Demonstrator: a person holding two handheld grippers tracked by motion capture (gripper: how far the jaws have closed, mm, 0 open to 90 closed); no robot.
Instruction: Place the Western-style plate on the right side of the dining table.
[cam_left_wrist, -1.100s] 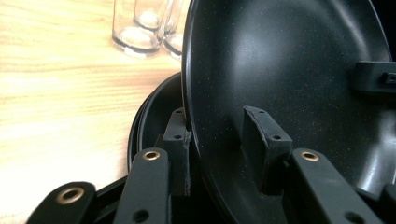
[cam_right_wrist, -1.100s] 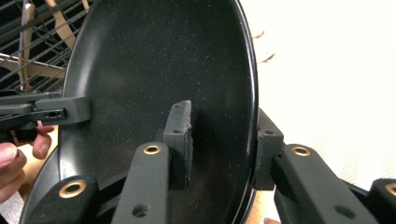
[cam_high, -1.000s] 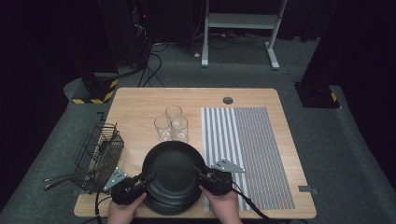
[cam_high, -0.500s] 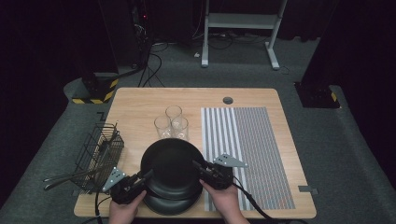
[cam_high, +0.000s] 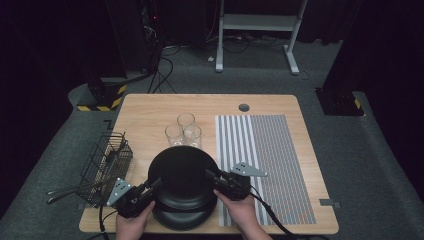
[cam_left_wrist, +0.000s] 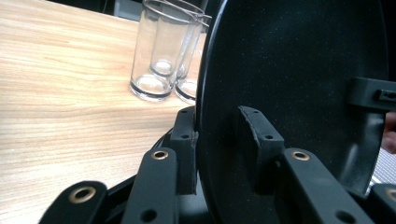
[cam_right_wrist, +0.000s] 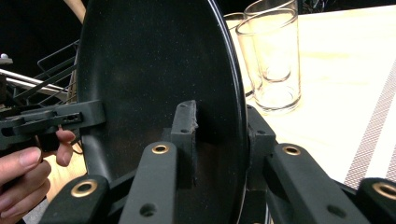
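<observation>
The black plate (cam_high: 182, 175) is at the near edge of the counter (cam_high: 150, 112), held between the two tools and sitting on top of a second dark plate (cam_high: 182, 219), whose rim shows under it. Whether it is lifted clear of that lower plate or touches it, I cannot tell.

The left hand-held gripper (cam_high: 156, 184) has the left rim between its jaws. In the left gripper view one pad (cam_left_wrist: 186, 154) lies against the underside, while the other pad (cam_left_wrist: 254, 140) stands over the top face, and I cannot say if it presses. These jaws have just been closing, with the rim between them. The right hand-held gripper (cam_high: 210, 176) is clamped on the opposite rim; in the right gripper view both pads sit against the plate (cam_right_wrist: 159, 88), one on each face.

My judgement is that the plate is stiff and rather heavy for its thin edge, with a smooth speckled glaze that can slip from the pads. It looks breakable, so it should not knock on the plate below. The rim at two opposite sides, as now, is the good place to hold, keeping it level.

Three glasses (cam_high: 184, 132) stand just behind it, close enough to hit. A wire basket (cam_high: 107, 162) is on the left and a striped mat (cam_high: 265, 160) on the right.
</observation>
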